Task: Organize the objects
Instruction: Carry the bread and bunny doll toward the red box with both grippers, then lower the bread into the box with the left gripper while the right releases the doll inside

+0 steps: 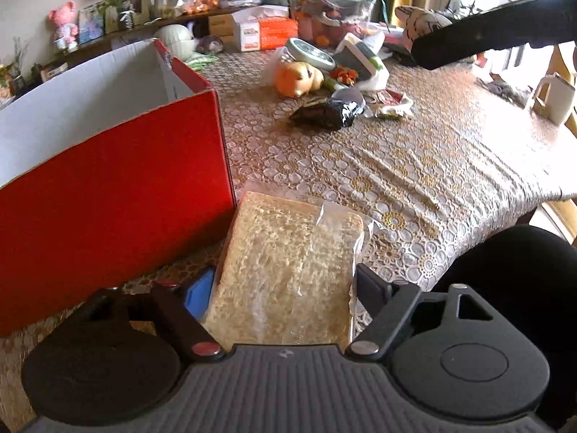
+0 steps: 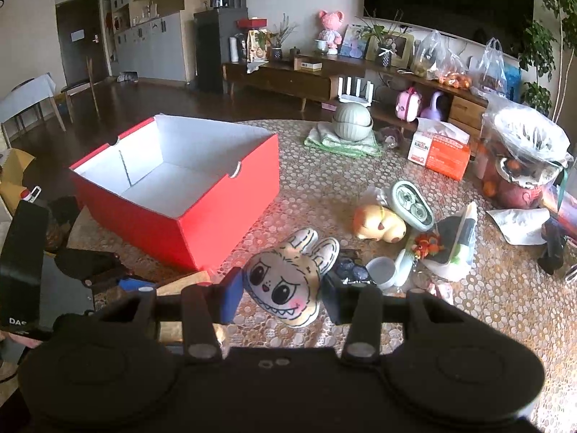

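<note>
Bread (image 1: 288,274) between left claw (image 1: 285,288) pads — beside box (image 1: 108,195)

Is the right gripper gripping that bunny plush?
Touching. The right wrist view shows both fingers pressed against the plush's sides, with no gap.

Box (image 2: 202,213) was red outside, white inside. Tablecloth (image 1: 414,180) showed a beige lace pattern with gold circles. Bagged bread (image 1: 288,270) was tan. Plush toy (image 2: 285,281) was cream with black outlines and pink cheeks. Far right carton (image 2: 443,155) was orange and white.
</note>
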A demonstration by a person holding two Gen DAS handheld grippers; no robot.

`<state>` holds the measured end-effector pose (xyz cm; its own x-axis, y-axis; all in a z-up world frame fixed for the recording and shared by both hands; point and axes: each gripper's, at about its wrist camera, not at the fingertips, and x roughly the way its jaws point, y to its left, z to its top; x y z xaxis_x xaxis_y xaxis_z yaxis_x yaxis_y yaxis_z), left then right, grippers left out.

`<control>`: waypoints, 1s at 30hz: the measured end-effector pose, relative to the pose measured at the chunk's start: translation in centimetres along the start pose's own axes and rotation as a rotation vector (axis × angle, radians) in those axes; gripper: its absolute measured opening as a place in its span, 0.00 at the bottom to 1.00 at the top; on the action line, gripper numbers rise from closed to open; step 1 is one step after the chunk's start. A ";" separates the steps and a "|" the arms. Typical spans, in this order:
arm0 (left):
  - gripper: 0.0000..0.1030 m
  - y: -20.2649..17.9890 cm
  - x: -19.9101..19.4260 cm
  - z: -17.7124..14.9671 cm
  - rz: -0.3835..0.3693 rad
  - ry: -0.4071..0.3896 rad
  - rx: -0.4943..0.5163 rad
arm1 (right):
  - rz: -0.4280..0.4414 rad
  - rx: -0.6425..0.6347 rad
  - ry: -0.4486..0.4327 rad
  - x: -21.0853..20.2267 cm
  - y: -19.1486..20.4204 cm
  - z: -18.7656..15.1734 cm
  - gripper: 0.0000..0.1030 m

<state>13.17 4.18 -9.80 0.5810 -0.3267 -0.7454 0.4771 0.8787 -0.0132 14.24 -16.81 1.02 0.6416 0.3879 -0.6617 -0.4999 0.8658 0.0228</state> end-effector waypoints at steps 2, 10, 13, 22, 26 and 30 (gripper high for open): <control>0.76 -0.2 -0.8 0.0 0.000 -0.015 -0.021 | 0.006 -0.012 -0.005 -0.3 0.3 0.3 0.44; 0.76 -0.4 -7.3 1.6 0.020 -0.137 -0.093 | 0.044 -0.057 -0.020 0.0 1.8 2.2 0.44; 0.76 0.6 -9.4 2.4 0.031 -0.172 -0.124 | 0.061 -0.078 -0.025 0.7 2.6 3.3 0.44; 0.76 6.0 -11.6 5.1 0.164 -0.180 -0.197 | 0.109 -0.129 -0.019 4.1 4.8 7.1 0.44; 0.76 8.7 -11.1 6.7 0.226 -0.160 -0.189 | 0.127 -0.148 0.001 6.6 6.0 8.7 0.43; 0.76 11.6 -10.0 7.8 0.279 -0.124 -0.189 | 0.163 -0.180 0.035 9.5 7.3 9.6 0.43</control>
<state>18.08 14.93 2.67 0.7530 -0.0947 -0.6511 0.1653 0.9851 0.0479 22.30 -3.74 2.13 0.5253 0.5037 -0.6858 -0.6924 0.7215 -0.0004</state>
